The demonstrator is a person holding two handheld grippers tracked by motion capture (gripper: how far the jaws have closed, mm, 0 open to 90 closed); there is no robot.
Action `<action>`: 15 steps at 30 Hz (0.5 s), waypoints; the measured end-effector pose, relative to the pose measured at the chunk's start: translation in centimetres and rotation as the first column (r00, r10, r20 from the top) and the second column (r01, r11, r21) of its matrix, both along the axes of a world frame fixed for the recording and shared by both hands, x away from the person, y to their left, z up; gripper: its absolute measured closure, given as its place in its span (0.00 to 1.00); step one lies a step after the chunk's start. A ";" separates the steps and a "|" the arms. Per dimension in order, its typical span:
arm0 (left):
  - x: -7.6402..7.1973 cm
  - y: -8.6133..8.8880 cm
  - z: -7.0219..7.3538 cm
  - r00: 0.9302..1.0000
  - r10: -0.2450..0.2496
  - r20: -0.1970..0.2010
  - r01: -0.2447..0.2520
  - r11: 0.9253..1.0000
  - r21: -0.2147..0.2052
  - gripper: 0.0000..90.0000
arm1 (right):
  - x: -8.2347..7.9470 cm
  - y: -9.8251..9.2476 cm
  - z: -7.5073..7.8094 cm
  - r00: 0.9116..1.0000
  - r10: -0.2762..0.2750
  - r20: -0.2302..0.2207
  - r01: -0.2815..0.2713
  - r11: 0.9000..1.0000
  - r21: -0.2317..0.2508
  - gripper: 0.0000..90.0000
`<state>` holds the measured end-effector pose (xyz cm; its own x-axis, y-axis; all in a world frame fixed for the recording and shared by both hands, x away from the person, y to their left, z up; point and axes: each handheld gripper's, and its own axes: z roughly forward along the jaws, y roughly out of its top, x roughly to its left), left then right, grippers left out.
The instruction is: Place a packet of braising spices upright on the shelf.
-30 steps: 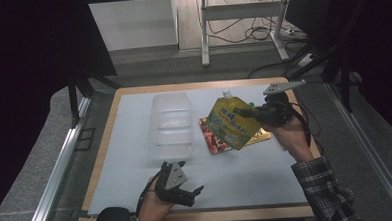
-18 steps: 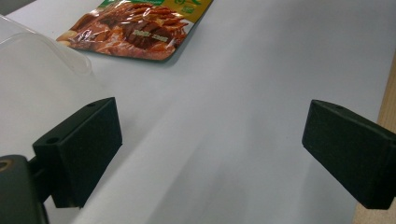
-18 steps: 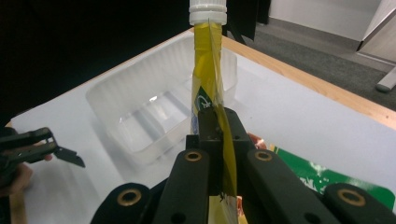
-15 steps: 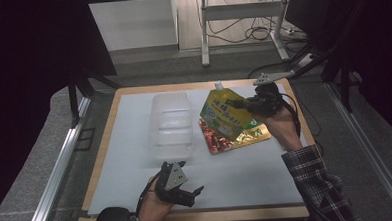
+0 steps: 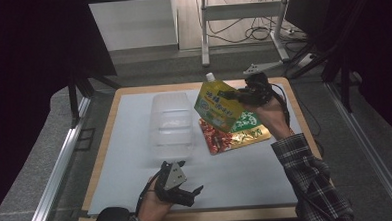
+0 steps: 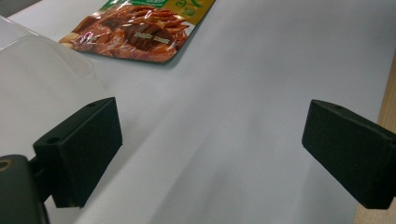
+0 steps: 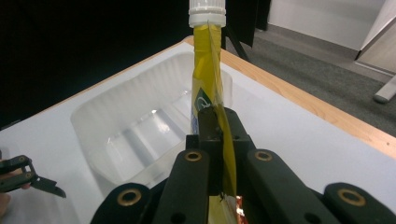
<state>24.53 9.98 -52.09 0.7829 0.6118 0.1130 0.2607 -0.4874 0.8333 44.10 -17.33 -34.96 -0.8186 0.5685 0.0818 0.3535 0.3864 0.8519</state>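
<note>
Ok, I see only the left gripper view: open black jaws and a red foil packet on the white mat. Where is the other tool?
Observer: The right tool is raised off the white mat, toward its far right side.
Operator: Does it hold something?
Observer: Yes, it is shut on a yellow-green spouted pouch with a white cap.
Operator: Is the pouch inside the tray?
Observer: No, it hangs right of the clear plastic tray, by the red and gold foil packet.

Bright table, dark surroundings, sharp frames throughout.
</note>
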 end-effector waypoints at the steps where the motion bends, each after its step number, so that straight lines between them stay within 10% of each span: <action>1: 0.0 0.0 0.0 1.000 0.000 0.000 0.000 1.000 0.000 0.05 | 0.2 0.1 0.0 1.000 0.000 -0.004 0.000 1.000 0.002 0.99; 15: 0.0 0.0 0.0 1.000 0.004 -0.007 -0.004 1.000 -0.015 0.04 | 2.6 2.0 0.9 0.999 0.017 0.031 -0.017 1.000 0.000 0.99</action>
<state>24.57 10.02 -52.09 0.7812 0.6166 0.0978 0.2687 -0.4736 0.8388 46.67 -15.36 -34.09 -0.8302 0.5547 0.0559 0.3202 0.3923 0.8623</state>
